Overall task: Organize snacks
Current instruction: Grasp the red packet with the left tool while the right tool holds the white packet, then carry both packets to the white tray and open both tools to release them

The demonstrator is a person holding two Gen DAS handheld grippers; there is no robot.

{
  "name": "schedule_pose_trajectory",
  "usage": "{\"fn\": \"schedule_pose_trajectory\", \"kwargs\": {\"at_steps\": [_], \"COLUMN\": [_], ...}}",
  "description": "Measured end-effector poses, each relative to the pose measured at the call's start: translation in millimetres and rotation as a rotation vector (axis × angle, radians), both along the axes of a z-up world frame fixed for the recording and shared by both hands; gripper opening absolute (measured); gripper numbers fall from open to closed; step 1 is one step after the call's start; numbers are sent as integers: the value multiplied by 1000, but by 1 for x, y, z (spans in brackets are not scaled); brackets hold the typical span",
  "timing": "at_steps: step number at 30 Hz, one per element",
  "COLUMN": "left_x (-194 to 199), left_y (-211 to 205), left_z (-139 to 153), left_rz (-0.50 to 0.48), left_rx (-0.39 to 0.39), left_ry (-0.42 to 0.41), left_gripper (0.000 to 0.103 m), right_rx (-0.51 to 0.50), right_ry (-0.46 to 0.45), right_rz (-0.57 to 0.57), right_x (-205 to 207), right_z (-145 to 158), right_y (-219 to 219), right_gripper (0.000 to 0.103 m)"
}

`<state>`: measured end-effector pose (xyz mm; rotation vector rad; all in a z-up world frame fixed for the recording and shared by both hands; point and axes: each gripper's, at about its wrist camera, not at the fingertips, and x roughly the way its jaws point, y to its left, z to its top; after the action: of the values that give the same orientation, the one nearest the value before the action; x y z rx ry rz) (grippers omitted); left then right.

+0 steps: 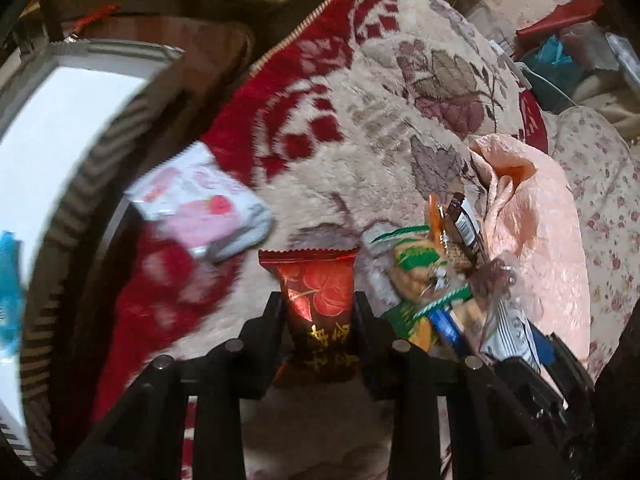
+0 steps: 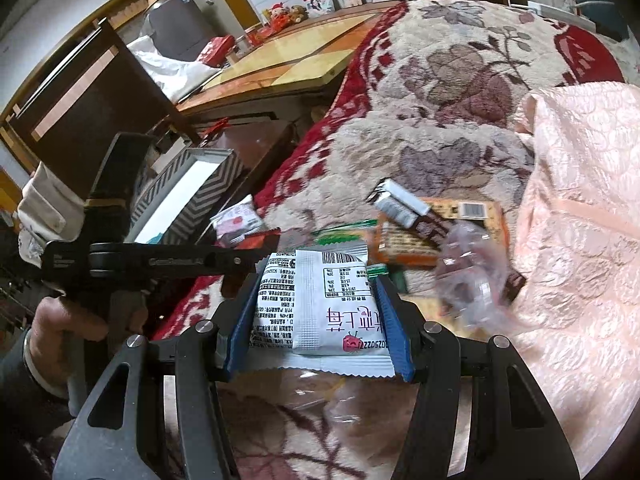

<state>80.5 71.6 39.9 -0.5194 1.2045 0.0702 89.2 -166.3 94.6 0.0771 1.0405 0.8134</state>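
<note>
My left gripper (image 1: pixel 317 304) is shut on a red snack packet with gold writing (image 1: pixel 316 300), held above the floral blanket (image 1: pixel 360 152). A pink-and-white strawberry packet (image 1: pixel 200 204) lies to its left, beside the zigzag-patterned box (image 1: pixel 80 184). A pile of snacks (image 1: pixel 436 272) lies to its right. My right gripper (image 2: pixel 318 300) is shut on a white strawberry packet (image 2: pixel 320 304), printed back up. The left gripper (image 2: pixel 160 262) shows in the right wrist view, to the left. The box (image 2: pixel 192 192) and the pile (image 2: pixel 432 224) lie beyond.
A pink plastic bag (image 2: pixel 580 200) lies on the right of the blanket. A clear crumpled wrapper (image 2: pixel 468 276) sits by the pile. A wooden table (image 2: pixel 288 64) and a dark chair (image 2: pixel 88 96) stand behind the box. The bag also shows in the left wrist view (image 1: pixel 532 208).
</note>
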Motion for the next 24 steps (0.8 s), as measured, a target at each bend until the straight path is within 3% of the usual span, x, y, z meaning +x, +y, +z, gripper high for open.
{"fn": "schedule_pose_trajectory", "kwargs": {"at_steps": [11, 24], "left_x": [-57, -105], "left_y": [39, 82], "left_z": [29, 54], "left_rz": [19, 86], "left_rx": [214, 324], "left_ry": [-70, -141], "left_gripper": [36, 36], "right_rx": [-37, -78], "right_ry": [-18, -40], "right_rz": [51, 131], "right_x": [-34, -65], "right_z": [4, 12], "right_y": [52, 116], "right_gripper": [56, 56]}}
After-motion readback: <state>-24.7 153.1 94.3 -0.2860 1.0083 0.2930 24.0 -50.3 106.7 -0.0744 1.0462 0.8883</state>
